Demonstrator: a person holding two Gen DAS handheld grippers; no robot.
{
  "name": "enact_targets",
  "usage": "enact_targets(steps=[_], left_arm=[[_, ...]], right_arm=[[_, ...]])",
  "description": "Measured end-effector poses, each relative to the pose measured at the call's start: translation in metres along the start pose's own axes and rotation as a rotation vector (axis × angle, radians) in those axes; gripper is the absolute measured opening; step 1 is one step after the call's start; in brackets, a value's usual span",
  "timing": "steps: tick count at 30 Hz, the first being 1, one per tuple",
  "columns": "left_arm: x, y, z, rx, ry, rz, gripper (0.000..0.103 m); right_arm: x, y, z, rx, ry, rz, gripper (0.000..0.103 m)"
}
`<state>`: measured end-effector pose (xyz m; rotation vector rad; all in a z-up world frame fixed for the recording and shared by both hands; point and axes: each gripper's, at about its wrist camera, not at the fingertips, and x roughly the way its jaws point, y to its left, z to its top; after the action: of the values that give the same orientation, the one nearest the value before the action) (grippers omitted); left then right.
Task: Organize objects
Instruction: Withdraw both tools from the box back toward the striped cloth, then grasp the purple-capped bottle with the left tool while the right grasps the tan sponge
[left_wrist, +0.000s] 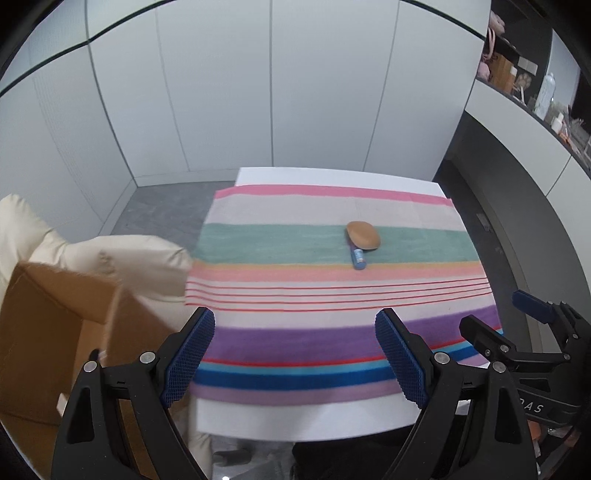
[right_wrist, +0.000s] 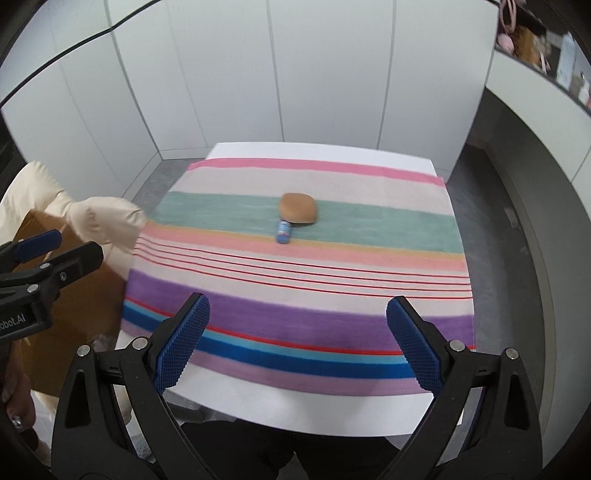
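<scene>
A brown oval bun-like object (left_wrist: 363, 235) lies on the green stripe of a striped cloth (left_wrist: 295, 332), resting partly on a small blue tube (left_wrist: 358, 259). In the right wrist view the brown object (right_wrist: 298, 208) and blue tube (right_wrist: 283, 232) lie mid-table on the cloth (right_wrist: 295, 317). My left gripper (left_wrist: 295, 358) is open and empty above the table's near edge. My right gripper (right_wrist: 299, 343) is open and empty, also above the near edge. Both are well short of the objects. The right gripper also shows in the left wrist view (left_wrist: 517, 325).
A brown cardboard box (left_wrist: 55, 332) stands left of the table, held beside a cream-sleeved arm (left_wrist: 122, 262). The white table (left_wrist: 332, 177) is backed by white wall panels. A shelf with clutter (left_wrist: 532, 85) runs along the right.
</scene>
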<state>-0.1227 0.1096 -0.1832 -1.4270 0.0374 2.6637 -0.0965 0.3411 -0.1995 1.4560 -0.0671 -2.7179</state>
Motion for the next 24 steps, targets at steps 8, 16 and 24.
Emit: enact_targets(steps=[8,16,24], left_arm=[[0.077,-0.016,0.018,-0.005,0.060,-0.019,0.090],[0.153,-0.018,0.019,-0.017,0.123,0.031,0.090],[0.194,-0.022,0.013,-0.026,0.170,0.032,0.090]], right_arm=[[0.054,-0.034,0.022,0.078,0.021,0.045,0.098],[0.166,-0.043,0.068,0.147,0.057,0.147,0.098],[0.250,-0.020,0.089,0.145,0.095,0.189,0.080]])
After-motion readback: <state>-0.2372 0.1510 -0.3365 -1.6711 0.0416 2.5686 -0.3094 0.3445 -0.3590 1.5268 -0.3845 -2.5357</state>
